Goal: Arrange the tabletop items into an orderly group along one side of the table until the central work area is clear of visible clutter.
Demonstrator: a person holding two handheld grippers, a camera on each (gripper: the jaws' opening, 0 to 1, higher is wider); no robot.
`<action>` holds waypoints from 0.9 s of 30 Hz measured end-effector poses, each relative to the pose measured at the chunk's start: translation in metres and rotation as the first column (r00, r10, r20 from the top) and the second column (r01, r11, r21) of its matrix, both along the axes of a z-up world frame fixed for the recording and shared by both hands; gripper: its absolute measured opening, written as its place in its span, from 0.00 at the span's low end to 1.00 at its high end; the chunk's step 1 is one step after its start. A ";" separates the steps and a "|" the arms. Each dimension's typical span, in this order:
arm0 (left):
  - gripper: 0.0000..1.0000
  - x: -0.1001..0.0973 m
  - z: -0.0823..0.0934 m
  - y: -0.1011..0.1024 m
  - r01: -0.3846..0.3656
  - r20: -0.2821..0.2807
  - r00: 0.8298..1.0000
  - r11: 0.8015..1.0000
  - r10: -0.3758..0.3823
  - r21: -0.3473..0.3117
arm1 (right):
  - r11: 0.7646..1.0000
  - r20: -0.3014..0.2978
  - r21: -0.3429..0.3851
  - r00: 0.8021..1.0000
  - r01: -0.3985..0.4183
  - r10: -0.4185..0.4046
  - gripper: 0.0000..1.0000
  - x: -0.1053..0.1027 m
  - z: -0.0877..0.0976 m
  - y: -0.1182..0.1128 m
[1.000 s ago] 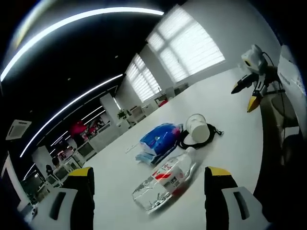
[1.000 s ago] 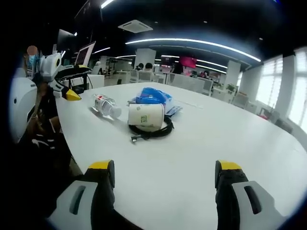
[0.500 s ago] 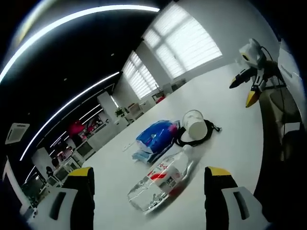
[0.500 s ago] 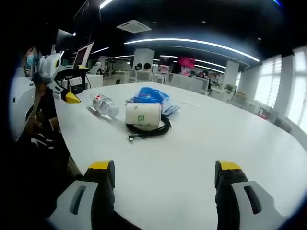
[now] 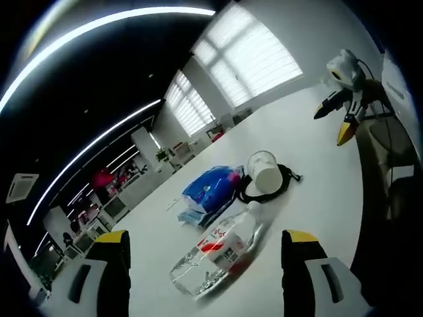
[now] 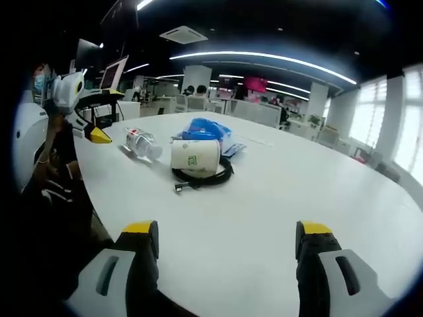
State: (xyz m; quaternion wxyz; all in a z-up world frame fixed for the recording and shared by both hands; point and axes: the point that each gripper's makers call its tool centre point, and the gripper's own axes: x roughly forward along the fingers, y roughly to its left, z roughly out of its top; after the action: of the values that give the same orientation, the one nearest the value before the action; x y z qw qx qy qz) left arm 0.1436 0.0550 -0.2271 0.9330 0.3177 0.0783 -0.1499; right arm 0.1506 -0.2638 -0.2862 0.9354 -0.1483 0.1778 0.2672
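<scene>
In the left gripper view, the left gripper [image 5: 206, 264] has its jaws spread wide with nothing between them, hovering over the white table [image 5: 317, 205]. A clear water bottle [image 5: 215, 254] lies on its side just past the jaws, long axis running from about 7 o'clock to 1 o'clock, cap end pointing up toward 1. Beyond the cap sits a blue packet [image 5: 208, 191], and just right of that a paper cup [image 5: 264, 174] tipped on its side, lying on a black cable coil [image 5: 281, 188]. The right gripper [image 5: 337, 122] shows at 2 o'clock.

In the right gripper view, the right gripper [image 6: 225, 261] is also wide apart and holding nothing. The group sits at 11 o'clock: cup [image 6: 193, 155] on its side across the coil [image 6: 205, 177], its axis left-right, bottle [image 6: 143, 143] to its left with the cap toward the cup, packet [image 6: 208, 132] behind. The left gripper [image 6: 82, 109] is at 10 o'clock.
</scene>
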 end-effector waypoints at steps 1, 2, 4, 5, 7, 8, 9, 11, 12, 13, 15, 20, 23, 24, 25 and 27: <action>0.94 0.000 0.000 0.000 -0.001 0.002 1.000 1.000 0.001 0.002 | 1.000 0.002 0.001 1.000 0.000 0.000 0.82 0.000 0.000 0.000; 0.94 0.001 0.001 0.000 -0.002 0.007 1.000 1.000 0.002 0.001 | 1.000 0.002 0.002 1.000 0.001 -0.001 0.82 0.000 0.001 -0.001; 0.94 0.001 0.002 -0.001 0.000 0.009 1.000 1.000 0.000 0.000 | 1.000 0.003 0.001 1.000 0.001 -0.001 0.82 0.000 0.001 -0.001; 0.94 0.001 0.002 -0.001 -0.001 0.008 1.000 1.000 0.001 -0.002 | 1.000 0.003 0.002 1.000 0.001 -0.001 0.81 0.000 0.001 -0.001; 0.94 0.001 0.001 -0.002 0.001 0.008 1.000 1.000 -0.001 0.000 | 1.000 0.002 0.002 1.000 0.001 -0.001 0.81 0.000 0.001 -0.001; 0.94 0.002 0.000 -0.003 0.002 0.006 1.000 1.000 -0.002 0.003 | 1.000 0.002 0.004 1.000 0.001 -0.001 0.81 0.000 0.000 -0.001; 0.94 0.002 -0.001 -0.003 0.002 0.003 1.000 1.000 -0.002 0.006 | 1.000 0.002 0.006 1.000 0.000 0.000 0.81 0.000 0.000 -0.001; 0.94 0.002 -0.002 -0.004 0.000 0.000 1.000 1.000 0.000 0.012 | 1.000 0.001 0.008 1.000 0.000 0.000 0.81 0.000 0.000 -0.001; 0.94 0.002 -0.002 -0.004 0.000 -0.001 1.000 1.000 0.000 0.014 | 1.000 0.001 0.007 1.000 0.002 -0.002 0.81 0.000 0.000 -0.001; 0.94 0.003 -0.003 -0.004 0.002 -0.003 1.000 1.000 -0.001 0.013 | 1.000 0.001 0.007 1.000 0.003 -0.003 0.81 0.000 0.000 -0.002; 0.94 0.002 -0.003 -0.006 0.008 -0.004 1.000 1.000 -0.008 0.008 | 1.000 0.002 0.009 1.000 0.005 -0.005 0.81 0.000 0.001 -0.003; 0.93 0.004 -0.005 -0.008 0.005 -0.005 1.000 1.000 -0.005 0.019 | 1.000 0.007 0.004 1.000 0.010 -0.010 0.81 0.000 0.002 -0.005; 0.93 0.004 -0.006 -0.009 0.007 -0.011 1.000 1.000 -0.007 0.014 | 1.000 0.007 0.006 1.000 0.014 -0.014 0.81 0.000 0.001 -0.007; 0.93 0.004 -0.006 -0.010 0.008 -0.012 1.000 1.000 -0.008 0.014 | 1.000 0.007 0.008 1.000 0.017 -0.017 0.81 0.000 0.002 -0.008; 0.93 0.004 -0.007 -0.010 0.008 -0.012 1.000 1.000 -0.008 0.014 | 1.000 0.007 0.009 1.000 0.017 -0.017 0.81 0.000 0.001 -0.008; 0.93 0.004 -0.008 -0.011 0.008 -0.015 1.000 1.000 -0.008 0.018 | 1.000 0.007 0.011 1.000 0.019 -0.019 0.81 0.000 0.002 -0.009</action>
State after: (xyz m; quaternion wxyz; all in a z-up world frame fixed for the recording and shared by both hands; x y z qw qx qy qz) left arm 0.1480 0.0443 -0.2348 0.9288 0.3255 0.0854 -0.1553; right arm 0.1502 -0.2724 -0.2847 0.9394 -0.1424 0.1744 0.2586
